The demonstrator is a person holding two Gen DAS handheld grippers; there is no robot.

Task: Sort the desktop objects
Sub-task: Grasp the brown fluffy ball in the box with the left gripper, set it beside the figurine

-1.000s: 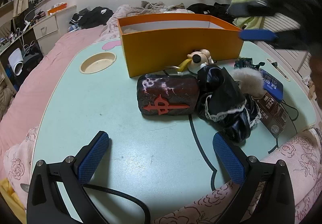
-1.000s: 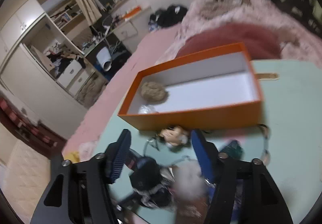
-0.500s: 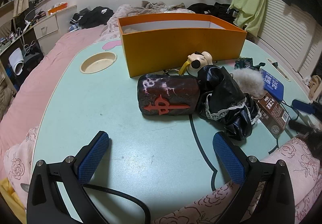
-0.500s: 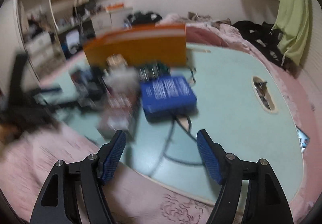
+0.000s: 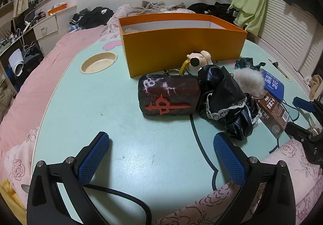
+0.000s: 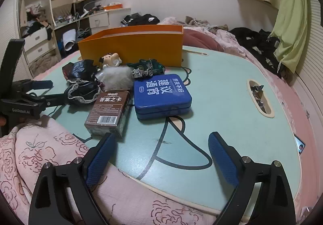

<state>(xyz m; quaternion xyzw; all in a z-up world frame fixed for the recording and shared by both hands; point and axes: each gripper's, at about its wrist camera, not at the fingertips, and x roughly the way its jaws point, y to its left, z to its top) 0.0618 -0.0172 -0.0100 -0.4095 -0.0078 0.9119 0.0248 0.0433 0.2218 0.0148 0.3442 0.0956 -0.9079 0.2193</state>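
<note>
My right claw [image 6: 161,156], jaws just widening and empty, sees blue tin [image 6: 161,94] reading "建议通商", brown card box [image 6: 109,110] "答案之卡", and green toy car [image 6: 148,67], half-hidden from released left claw [image 5: 161,156].

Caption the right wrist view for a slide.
Open right gripper empty above the table edge, facing blue tin, brown card box and orange box.

Pink bedding [image 5: 50,67], green curtain [image 6: 290,29], black clothes [image 5: 94,17] behind.
</note>
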